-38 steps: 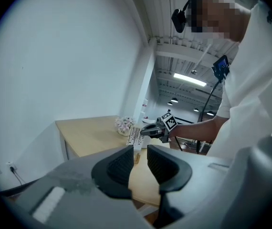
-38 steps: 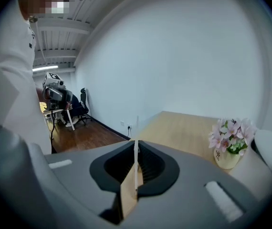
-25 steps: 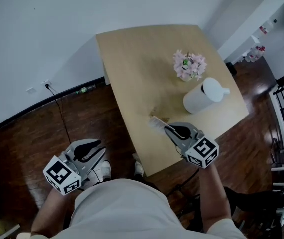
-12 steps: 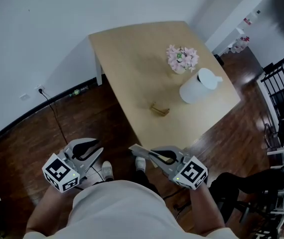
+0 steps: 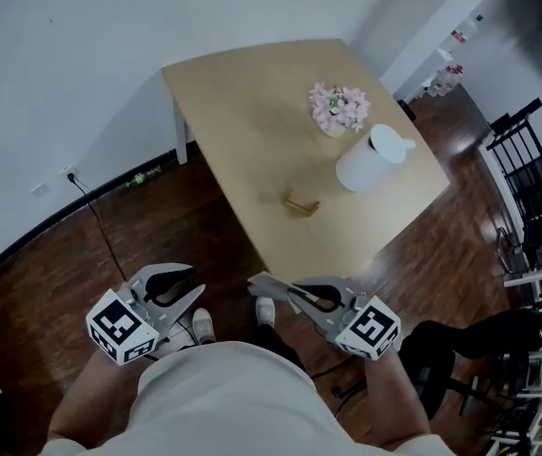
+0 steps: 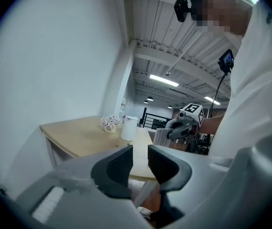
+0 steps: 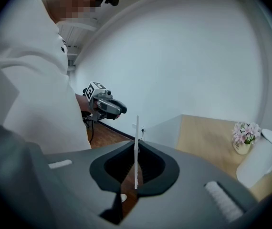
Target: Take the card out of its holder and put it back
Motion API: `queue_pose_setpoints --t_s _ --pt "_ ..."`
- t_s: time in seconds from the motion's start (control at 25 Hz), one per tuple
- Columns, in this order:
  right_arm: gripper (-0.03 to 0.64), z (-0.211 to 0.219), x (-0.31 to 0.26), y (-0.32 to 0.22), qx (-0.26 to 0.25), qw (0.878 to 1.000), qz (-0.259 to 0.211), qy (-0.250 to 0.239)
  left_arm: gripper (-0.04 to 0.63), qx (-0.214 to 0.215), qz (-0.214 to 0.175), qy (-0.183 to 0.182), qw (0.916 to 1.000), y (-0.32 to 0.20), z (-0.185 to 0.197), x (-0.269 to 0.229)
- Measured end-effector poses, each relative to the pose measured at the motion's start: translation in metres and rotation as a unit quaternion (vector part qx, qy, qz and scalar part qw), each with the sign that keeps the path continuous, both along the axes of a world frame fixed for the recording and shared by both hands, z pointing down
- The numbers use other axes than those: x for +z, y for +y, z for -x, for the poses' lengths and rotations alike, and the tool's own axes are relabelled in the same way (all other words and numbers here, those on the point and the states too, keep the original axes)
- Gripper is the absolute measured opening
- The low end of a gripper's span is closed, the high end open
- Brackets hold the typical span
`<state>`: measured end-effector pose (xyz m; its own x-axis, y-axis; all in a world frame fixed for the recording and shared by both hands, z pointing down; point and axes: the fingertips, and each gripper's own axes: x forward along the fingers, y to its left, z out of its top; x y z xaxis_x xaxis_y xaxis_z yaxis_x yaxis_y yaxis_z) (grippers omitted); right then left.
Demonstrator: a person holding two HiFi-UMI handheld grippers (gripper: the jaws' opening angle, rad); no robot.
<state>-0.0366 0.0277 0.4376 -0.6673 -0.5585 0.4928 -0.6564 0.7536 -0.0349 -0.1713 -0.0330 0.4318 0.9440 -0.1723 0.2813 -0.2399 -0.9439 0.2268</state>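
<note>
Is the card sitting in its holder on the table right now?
No, the right gripper pinches the card edge-on, well away from the holder.

Even, soft indoor light; fisheye-warped, dark-vignetted gripper views

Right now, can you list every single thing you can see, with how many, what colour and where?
table: one, light wood, against the white wall
flowers: one bunch, pink, far part of the table
jug: one, white, on the table beside the flowers
card holder: one, brownish, near the table's middle, no card showing in it
card: one, white, off the table, in the right gripper
chair: one, black, on the dark floor at the right
cable: one, black, on the floor by the wall
shoes: two, white, on the floor
left gripper: one, grey, jaws slightly apart, empty
right gripper: one, grey, shut on the card
</note>
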Motion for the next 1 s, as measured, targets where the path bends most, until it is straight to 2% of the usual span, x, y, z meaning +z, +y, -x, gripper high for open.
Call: queue_pose_setpoints --t_s 0.2,0.6,0.8,1.0 --pt "0.021 -0.034 -0.005 -0.027 0.024 1.000 -0.010 0.000 0.106 0.003 -0.010 -0.007 0.9999 0.006 -0.006 -0.003" --pt "0.020 -0.131 -0.003 -0.109 0.044 0.999 -0.029 0.010 0.106 -0.055 -0.007 -0.012 0.9984 -0.004 -0.030 -0.009" --pt "0.020 -0.170 0.012 -0.148 0.035 0.999 -0.024 0.012 0.106 -0.088 -0.005 -0.013 0.9960 -0.009 -0.055 -0.011" --pt "0.020 -0.190 0.033 -0.176 0.013 1.000 -0.014 0.008 0.106 -0.123 0.001 -0.022 0.9921 -0.010 -0.074 -0.011"
